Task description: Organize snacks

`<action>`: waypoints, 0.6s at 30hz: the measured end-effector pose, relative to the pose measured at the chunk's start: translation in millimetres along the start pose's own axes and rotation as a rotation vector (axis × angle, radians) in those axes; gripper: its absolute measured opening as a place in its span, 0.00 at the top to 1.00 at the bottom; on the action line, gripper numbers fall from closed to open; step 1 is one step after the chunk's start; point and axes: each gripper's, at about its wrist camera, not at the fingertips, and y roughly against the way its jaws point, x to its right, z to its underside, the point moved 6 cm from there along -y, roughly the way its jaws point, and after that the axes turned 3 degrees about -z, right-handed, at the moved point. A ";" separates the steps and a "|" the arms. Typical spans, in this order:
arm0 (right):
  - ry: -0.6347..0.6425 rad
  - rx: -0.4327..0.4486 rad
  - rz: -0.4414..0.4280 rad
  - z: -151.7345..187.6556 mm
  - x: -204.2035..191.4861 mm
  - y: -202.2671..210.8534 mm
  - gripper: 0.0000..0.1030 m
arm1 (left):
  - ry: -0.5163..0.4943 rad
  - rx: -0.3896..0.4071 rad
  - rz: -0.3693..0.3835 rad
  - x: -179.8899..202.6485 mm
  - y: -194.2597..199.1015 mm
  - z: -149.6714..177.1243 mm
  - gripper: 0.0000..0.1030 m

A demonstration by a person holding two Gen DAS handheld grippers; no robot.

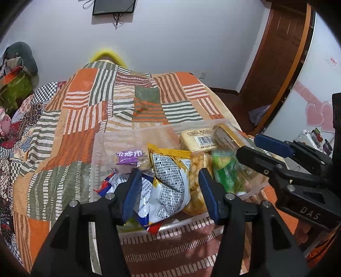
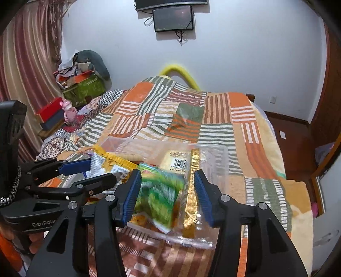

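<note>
Clear plastic bin (image 1: 136,136) sits on the bed w/ striped patchwork blanket (image 1: 85,110), packed w/ snacks.

Left claw (image 1: 169,189) hovers over the bin's near-left part, jaws apart, nothing pinched; blue pads either side of a white-and-yellow snack bag (image 1: 170,181) w/o pressing it. Purple-label pack (image 1: 131,156) lies just behind that bag, toward the bin's far wall.

Right claw (image 2: 167,191) is over the bin's near-right part, also open, not gripping. Green snack bag (image 2: 159,194) and gold-edged clear packet (image 2: 191,191) lie between its pads, blurred. Pale yellow pack w/ barcode (image 2: 177,160) sits behind them, by the bin's far-right corner.

Both claws side by side, close together above the bin. Wall screen (image 2: 173,19) hangs well beyond the bin, past the bed's far end.
</note>
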 end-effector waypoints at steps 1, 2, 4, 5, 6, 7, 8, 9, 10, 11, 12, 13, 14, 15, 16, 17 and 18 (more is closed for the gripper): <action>0.004 0.009 0.003 -1.3 -0.3 5.8 0.54 | 0.001 0.007 0.001 0.7 4.8 -0.5 0.46; 0.006 0.015 0.004 -2.2 0.1 9.1 0.54 | 0.002 0.017 0.000 1.3 10.2 -1.0 0.46; 0.006 0.035 0.005 -5.1 0.1 19.3 0.54 | 0.004 0.050 -0.008 2.9 25.9 -3.3 0.46; 0.005 0.044 0.004 -6.7 -0.3 24.2 0.54 | 0.003 0.068 -0.013 4.1 34.3 -4.5 0.46; 0.005 0.054 0.003 -8.4 -1.2 29.4 0.54 | 0.003 0.090 -0.018 5.0 45.2 -6.2 0.46; 0.005 0.071 0.003 -10.8 -2.9 39.2 0.54 | 0.002 0.112 -0.023 6.3 56.2 -7.8 0.46; 0.006 0.084 0.002 -12.7 -4.3 46.7 0.54 | 0.000 0.141 -0.032 7.8 70.6 -9.4 0.46; 0.008 0.096 0.002 -14.8 -6.9 53.2 0.54 | -0.003 0.169 -0.041 9.2 84.7 -11.0 0.46; 0.014 0.117 0.002 -17.5 -10.3 65.2 0.54 | -0.006 0.194 -0.048 10.4 97.1 -11.6 0.46; 0.017 0.134 0.005 -19.1 -12.4 74.4 0.54 | -0.009 0.220 -0.055 12.0 110.0 -12.6 0.46; 0.020 0.150 0.006 -20.6 -15.1 82.7 0.54 | -0.012 0.252 -0.064 13.9 125.2 -13.8 0.46; 0.024 0.169 0.006 -22.4 -18.2 93.4 0.54 | -0.014 0.285 -0.071 16.4 141.4 -14.3 0.46; 0.026 0.191 0.005 -23.6 -21.8 106.6 0.54 | -0.013 0.320 -0.074 19.2 159.2 -14.3 0.46; 0.024 0.208 0.004 -24.3 -24.7 114.9 0.54 | -0.011 0.339 -0.074 20.2 169.5 -14.7 0.46; 0.019 0.233 -0.002 -25.1 -28.3 129.3 0.53 | -0.007 0.365 -0.071 22.8 184.3 -14.6 0.46; 0.014 0.249 -0.008 -25.0 -30.7 139.2 0.53 | -0.004 0.390 -0.067 25.2 198.8 -13.8 0.46; 0.009 0.272 -0.014 -24.6 -33.5 151.6 0.52 | -0.001 0.412 -0.067 27.7 212.2 -13.1 0.46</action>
